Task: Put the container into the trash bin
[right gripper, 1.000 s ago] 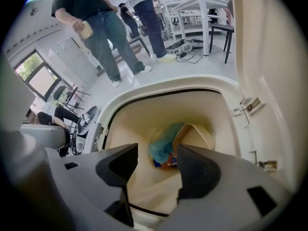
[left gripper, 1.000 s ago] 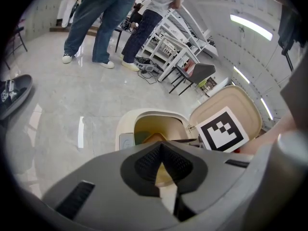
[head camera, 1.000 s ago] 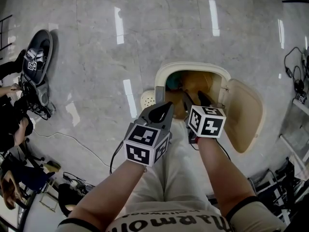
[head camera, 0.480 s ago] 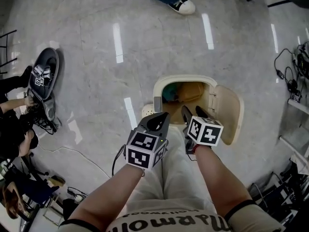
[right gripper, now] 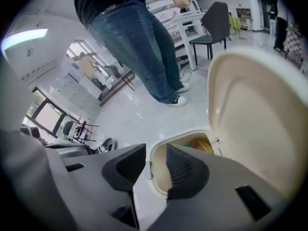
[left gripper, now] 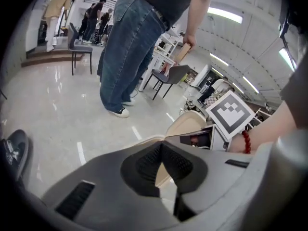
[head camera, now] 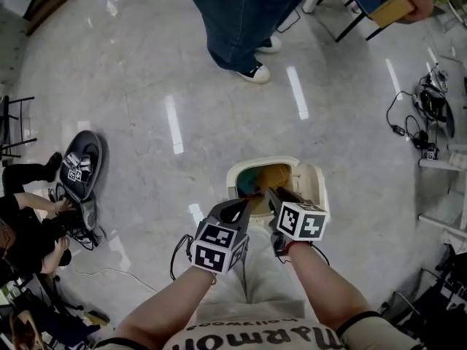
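The cream trash bin [head camera: 244,172] stands on the floor just ahead of my knees, its lid [head camera: 312,189] swung up on the right. Brown and teal things [head camera: 271,176] lie inside; which of them is the container I cannot tell. My left gripper [head camera: 245,203] hovers over the bin's near rim, shut, with nothing in it. In the left gripper view its pads [left gripper: 153,161] meet at the tips. My right gripper [head camera: 272,193] hangs over the opening. Its jaws are closing, with a gap and only the bin's rim [right gripper: 180,137] seen through it.
A person in jeans [head camera: 244,13] stands beyond the bin, sneakers [head camera: 255,71] on the floor, holding a brown box [head camera: 394,6]. Someone crouches at the left by a round black device [head camera: 76,172]. Cables [head camera: 430,108] lie on the right.
Both grippers have risen from the bin's mouth, which now looks smaller and farther below. The right jaws have narrowed. The standing person has come fully into view.
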